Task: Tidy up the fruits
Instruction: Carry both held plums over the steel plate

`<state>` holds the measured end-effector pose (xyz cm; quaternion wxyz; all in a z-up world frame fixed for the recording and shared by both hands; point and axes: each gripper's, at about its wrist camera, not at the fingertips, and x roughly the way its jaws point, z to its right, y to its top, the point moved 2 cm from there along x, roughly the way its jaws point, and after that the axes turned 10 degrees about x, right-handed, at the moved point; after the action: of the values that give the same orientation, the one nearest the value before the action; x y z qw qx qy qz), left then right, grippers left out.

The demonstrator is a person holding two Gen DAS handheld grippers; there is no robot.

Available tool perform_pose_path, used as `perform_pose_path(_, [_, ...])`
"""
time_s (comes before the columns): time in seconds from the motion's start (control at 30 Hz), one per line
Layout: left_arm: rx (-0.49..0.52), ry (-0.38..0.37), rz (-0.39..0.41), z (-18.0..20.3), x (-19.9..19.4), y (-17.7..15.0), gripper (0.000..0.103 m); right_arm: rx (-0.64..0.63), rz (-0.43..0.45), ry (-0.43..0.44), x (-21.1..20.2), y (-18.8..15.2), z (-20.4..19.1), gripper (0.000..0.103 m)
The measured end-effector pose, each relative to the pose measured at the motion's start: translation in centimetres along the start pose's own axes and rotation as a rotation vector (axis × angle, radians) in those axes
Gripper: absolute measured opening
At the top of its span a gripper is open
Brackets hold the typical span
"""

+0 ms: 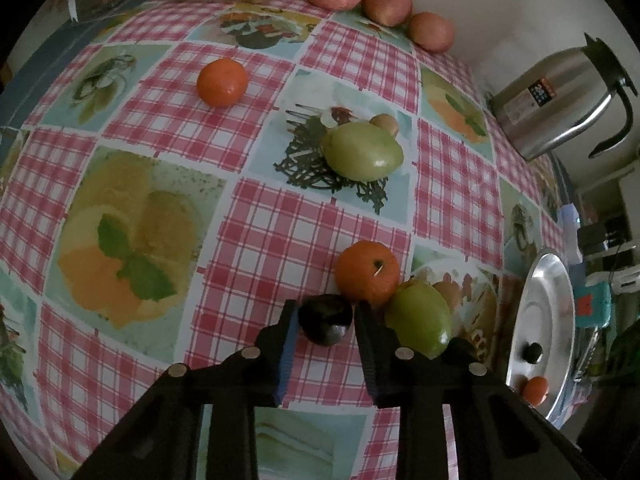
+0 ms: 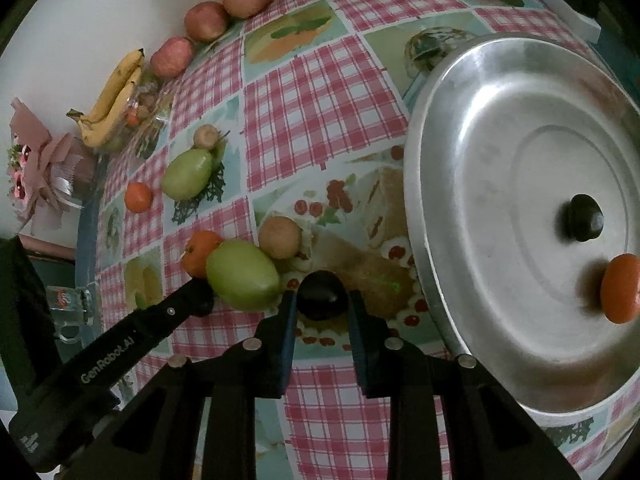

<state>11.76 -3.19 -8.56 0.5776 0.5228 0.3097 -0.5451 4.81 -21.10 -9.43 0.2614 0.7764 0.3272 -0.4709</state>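
In the left wrist view my left gripper point(image 1: 325, 310) is shut on a small dark plum point(image 1: 326, 326) that rests on the checked tablecloth point(image 1: 260, 240). An orange point(image 1: 367, 272) and a green fruit point(image 1: 418, 320) touch each other just beyond and to the right of it. In the right wrist view my right gripper point(image 2: 322, 306) is shut on a dark plum point(image 2: 322, 292), right of the same green fruit point(image 2: 242, 274). The left gripper's black body point(image 2: 132, 340) reaches in from the left, its tip hidden behind that green fruit. A round brown fruit point(image 2: 280, 237) lies just beyond.
A metal lid point(image 2: 500, 120) with a black knob point(image 2: 584, 218) carries an orange point(image 2: 622, 288) on the right. Farther off lie another green fruit point(image 1: 362, 152), an orange point(image 1: 222, 82), three apples point(image 1: 386, 2), bananas point(image 2: 114, 96) on a clear box, and a steel kettle point(image 1: 560, 100).
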Motion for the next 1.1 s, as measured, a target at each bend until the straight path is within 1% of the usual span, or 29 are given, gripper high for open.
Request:
perform_pose_path(0.3, [0.003, -0.005, 0.014, 0.1, -0.3, 0.1, 0.028, 0.009, 0.015, 0.021, -0.7, 0.1, -0.1, 0.026])
perform_pose_path(0.53, [0.001, -0.011, 0.063, 0.2, -1.8, 0.6, 0.028, 0.013, 0.031, 0.046, -1.6, 0.2, 0.1, 0.026])
perform_pose_path(0.73, [0.013, -0.026, 0.14, 0.7, -4.3, 1.1, 0.028, 0.011, 0.083, 0.08, -3.5, 0.2, 0.0, 0.026])
perform_pose_path(0.87, [0.049, -0.028, 0.19, 1.9, -5.8, 1.3, 0.028, -0.002, 0.143, 0.085, -5.2, 0.3, -0.1, 0.026])
perform_pose_path(0.97, [0.069, -0.029, 0.204, 2.7, -6.2, 1.4, 0.028, -0.004, 0.17, 0.087, -6.0, 0.6, -0.1, 0.026])
perform_pose_path(1.1, [0.092, -0.037, 0.204, 3.5, -6.3, 1.2, 0.028, 0.002, 0.192, 0.075, -6.7, 0.7, 0.3, 0.026])
